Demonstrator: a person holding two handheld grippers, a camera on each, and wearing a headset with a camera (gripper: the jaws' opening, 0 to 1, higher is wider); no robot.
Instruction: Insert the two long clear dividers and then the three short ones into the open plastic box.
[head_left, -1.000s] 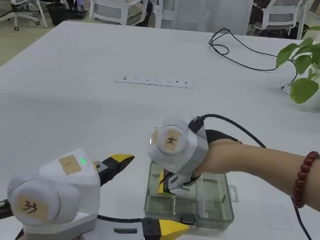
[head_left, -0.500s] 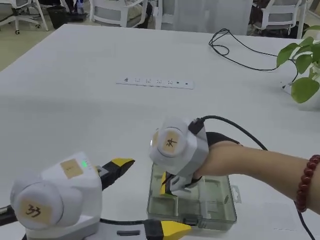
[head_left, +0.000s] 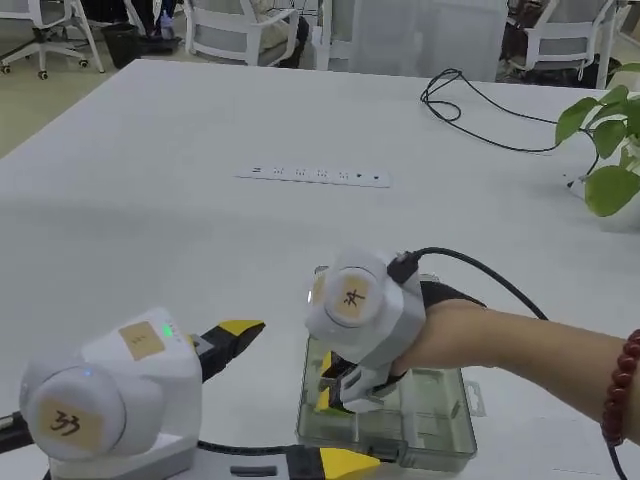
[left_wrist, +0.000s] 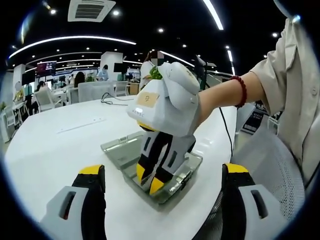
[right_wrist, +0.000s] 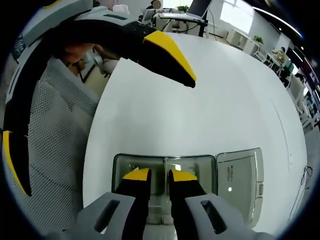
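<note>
Clear open plastic box (head_left: 440, 435) sits directly under the right gripper (right_wrist: 160, 175), its jaws nearly closed, on what I cannot tell; the empty, wide-open left gripper (left_wrist: 163, 170) hovers farther off.

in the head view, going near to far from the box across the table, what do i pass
plastic box → power strip → black cable → chairs
</note>
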